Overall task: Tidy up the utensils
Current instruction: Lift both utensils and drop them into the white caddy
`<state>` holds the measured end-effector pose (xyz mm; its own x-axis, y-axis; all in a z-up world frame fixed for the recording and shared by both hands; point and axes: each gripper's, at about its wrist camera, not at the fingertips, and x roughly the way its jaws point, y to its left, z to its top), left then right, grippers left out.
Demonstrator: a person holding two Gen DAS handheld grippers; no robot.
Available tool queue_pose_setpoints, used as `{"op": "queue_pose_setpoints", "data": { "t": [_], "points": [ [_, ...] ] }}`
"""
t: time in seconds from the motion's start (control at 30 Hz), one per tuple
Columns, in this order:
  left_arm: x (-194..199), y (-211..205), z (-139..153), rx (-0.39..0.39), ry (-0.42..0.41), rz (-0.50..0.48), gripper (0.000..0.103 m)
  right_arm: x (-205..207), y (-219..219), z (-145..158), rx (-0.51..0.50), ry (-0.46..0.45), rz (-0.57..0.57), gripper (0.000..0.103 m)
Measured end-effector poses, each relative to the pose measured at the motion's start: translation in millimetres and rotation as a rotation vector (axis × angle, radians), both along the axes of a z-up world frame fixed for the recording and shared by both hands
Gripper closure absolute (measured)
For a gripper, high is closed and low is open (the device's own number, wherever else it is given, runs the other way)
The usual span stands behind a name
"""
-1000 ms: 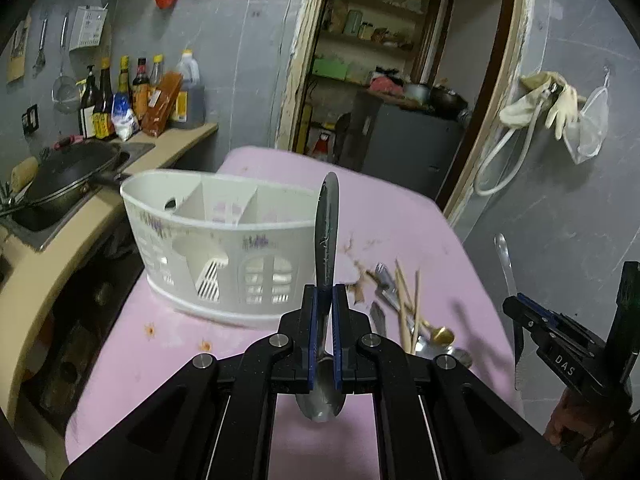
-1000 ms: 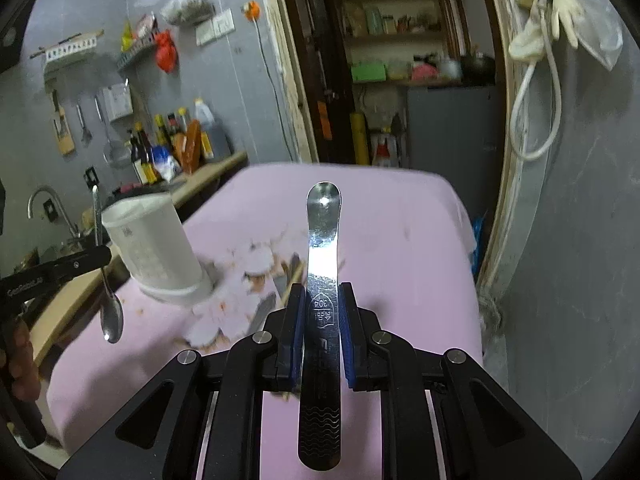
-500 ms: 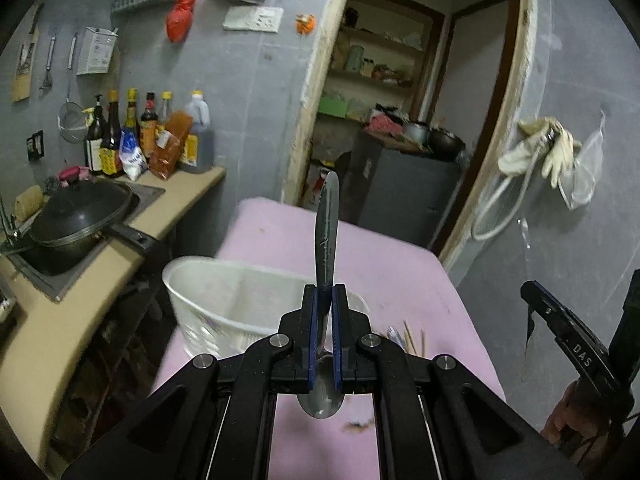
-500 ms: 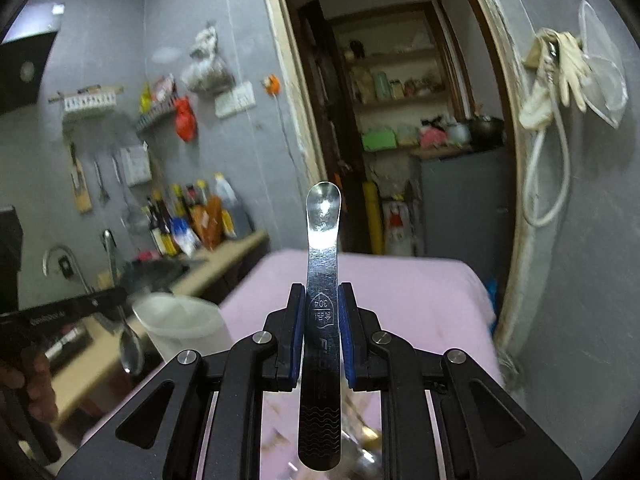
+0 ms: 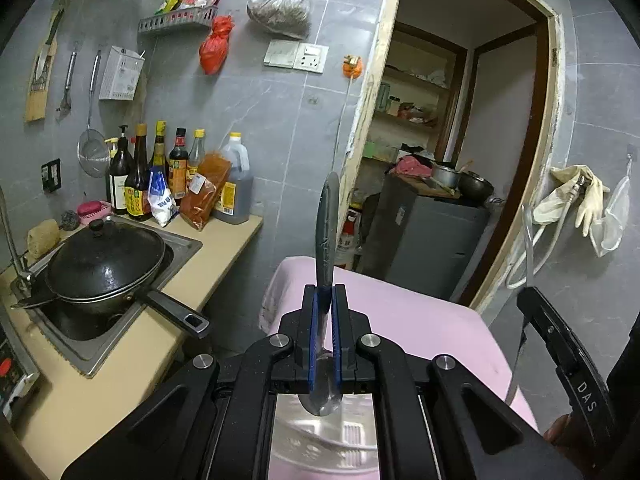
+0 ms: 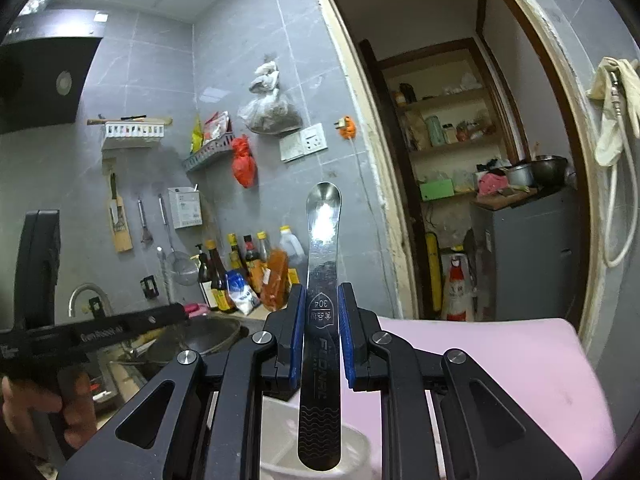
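Gripping thin, stiff, slippery steel, your left gripper pinches a spoon edge-on while your right gripper clamps a flat polished utensil handle, both above the white plastic caddy; grip mid-shank.
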<state>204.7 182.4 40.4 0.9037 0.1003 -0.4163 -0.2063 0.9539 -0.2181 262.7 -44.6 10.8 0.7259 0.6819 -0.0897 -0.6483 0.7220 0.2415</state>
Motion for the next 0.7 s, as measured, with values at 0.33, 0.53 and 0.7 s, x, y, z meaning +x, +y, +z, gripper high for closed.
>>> {"op": "queue_pose_setpoints", "data": {
  "t": [0.33,0.53,0.7],
  "points": [
    [21.6,7.9,-50.0,-0.013,0.073,-0.012,0.102,15.3,28.2,-46.2,-0.033,0.001,-0.007,0.089],
    [23.0,3.3,-66.5,-0.012,0.117,-0.056,0.102,14.9,29.0,-62.8,-0.073,0.039,0.003,0.089],
    [20.1,4.1,-66.1,-0.044,0.122,-0.063,0.102,11.2,30.8,-71.8,-0.107,0.052,0.013,0.088]
  ]
}}
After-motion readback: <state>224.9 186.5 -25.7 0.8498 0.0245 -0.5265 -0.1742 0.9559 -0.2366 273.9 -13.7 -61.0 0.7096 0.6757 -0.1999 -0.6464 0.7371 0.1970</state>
